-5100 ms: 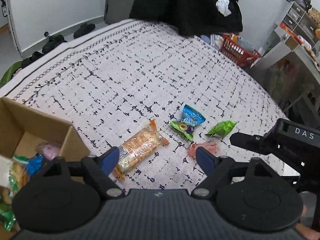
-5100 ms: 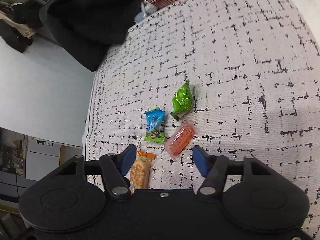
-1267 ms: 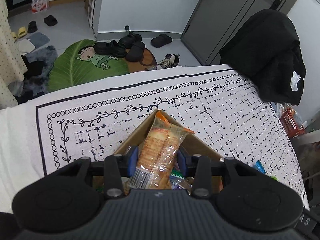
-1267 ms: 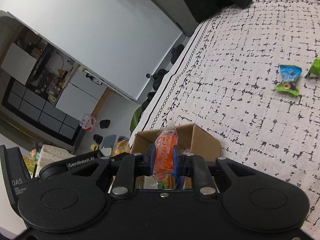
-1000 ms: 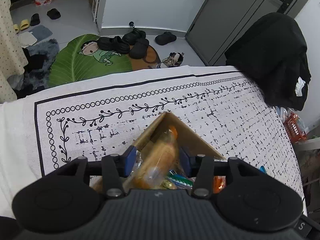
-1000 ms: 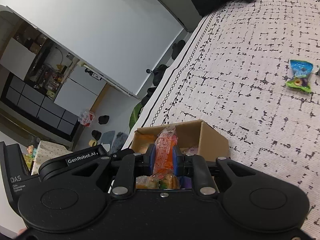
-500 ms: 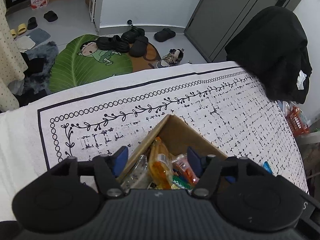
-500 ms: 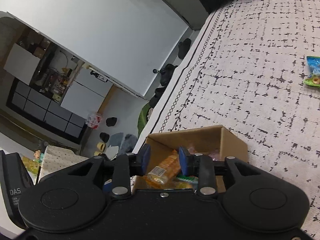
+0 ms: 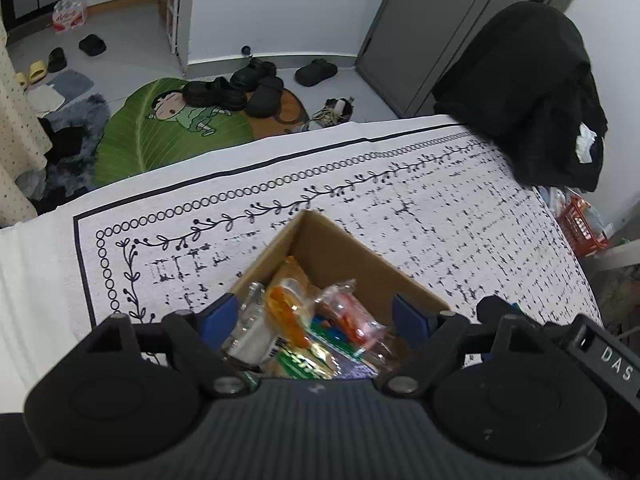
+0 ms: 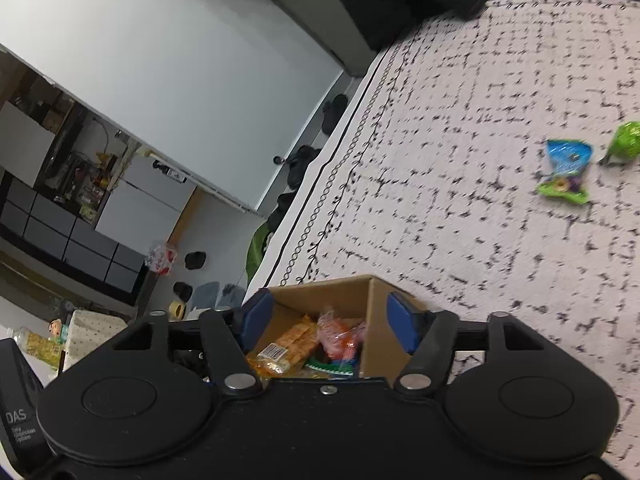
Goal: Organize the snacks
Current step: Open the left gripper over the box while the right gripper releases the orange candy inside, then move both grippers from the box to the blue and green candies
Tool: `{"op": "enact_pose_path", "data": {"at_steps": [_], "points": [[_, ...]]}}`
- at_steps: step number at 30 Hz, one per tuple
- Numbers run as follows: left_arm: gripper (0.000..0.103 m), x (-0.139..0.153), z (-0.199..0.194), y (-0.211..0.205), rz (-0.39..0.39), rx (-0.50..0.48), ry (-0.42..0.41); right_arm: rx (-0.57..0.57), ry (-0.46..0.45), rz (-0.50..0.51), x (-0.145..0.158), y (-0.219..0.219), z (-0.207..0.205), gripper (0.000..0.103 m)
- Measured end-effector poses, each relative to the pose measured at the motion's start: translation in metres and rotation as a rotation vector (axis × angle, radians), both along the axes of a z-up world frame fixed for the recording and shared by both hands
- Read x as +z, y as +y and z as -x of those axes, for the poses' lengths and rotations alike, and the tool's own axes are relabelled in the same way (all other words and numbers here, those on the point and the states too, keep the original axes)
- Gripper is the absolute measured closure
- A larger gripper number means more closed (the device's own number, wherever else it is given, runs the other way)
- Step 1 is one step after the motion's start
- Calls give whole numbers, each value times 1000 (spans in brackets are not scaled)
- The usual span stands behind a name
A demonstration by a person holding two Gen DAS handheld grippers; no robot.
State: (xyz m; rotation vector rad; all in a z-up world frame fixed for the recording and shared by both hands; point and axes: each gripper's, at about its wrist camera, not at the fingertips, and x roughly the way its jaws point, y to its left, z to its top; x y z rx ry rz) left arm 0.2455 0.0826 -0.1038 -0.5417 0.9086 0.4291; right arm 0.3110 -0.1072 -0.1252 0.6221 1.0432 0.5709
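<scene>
Both packets now in the cardboard box (image 9: 340, 244) (released), 2 hand-held grippers opening.

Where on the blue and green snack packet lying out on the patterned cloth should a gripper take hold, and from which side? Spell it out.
Judging from the right wrist view, the blue and green snack packet lies flat on the patterned cloth, pinched to a waist between its blue half and its green half. Come straight down from above and close the fingers across that narrow waist. The flared ends would likely crumple or slip. The green packet beside it leaves room.

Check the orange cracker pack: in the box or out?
In. The cracker pack lies inside the box among other snacks, free of both grippers' pads.
</scene>
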Motion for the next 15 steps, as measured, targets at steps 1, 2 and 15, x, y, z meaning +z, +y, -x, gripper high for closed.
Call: {"op": "enact_pose_path", "data": {"at_steps": [1, 2, 15], "points": [[14, 1, 0, -3, -3, -6, -6, -5, -6, 7, 1, -3, 1, 28], [13, 2, 1, -7, -10, -9, -12, -13, -13, 19, 2, -7, 2, 23], [0, 12, 3, -48, -59, -50, -44, -112, -31, 59, 11, -57, 0, 10]]}}
